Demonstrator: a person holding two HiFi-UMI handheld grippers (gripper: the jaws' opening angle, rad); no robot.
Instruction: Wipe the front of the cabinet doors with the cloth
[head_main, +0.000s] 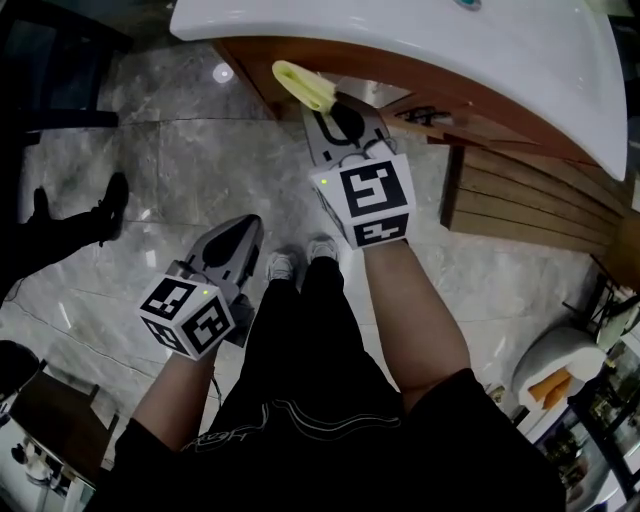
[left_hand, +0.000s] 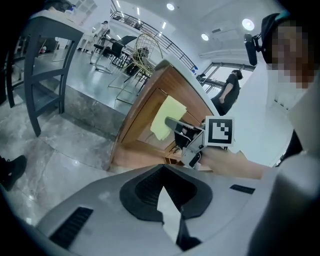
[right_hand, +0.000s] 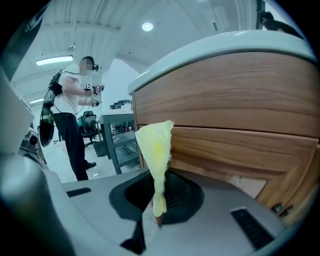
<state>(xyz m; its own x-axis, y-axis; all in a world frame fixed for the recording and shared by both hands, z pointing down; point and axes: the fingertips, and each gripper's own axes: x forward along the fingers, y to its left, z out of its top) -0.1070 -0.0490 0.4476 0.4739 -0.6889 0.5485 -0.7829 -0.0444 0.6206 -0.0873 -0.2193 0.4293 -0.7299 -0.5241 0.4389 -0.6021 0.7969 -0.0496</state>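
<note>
My right gripper is shut on a yellow cloth and holds it up against the wooden cabinet front just under the white countertop. In the right gripper view the cloth stands up from the pinched jaws and its top lies on the cabinet door. My left gripper hangs lower and to the left, above the floor and away from the cabinet, shut and holding nothing. The left gripper view shows its own jaws closed, with the cloth and right gripper at the cabinet.
A grey marble floor lies below, with my legs and shoes close to the cabinet base. Another person's foot is at the left. A grey table and a standing person are further off; a dark stool stands left.
</note>
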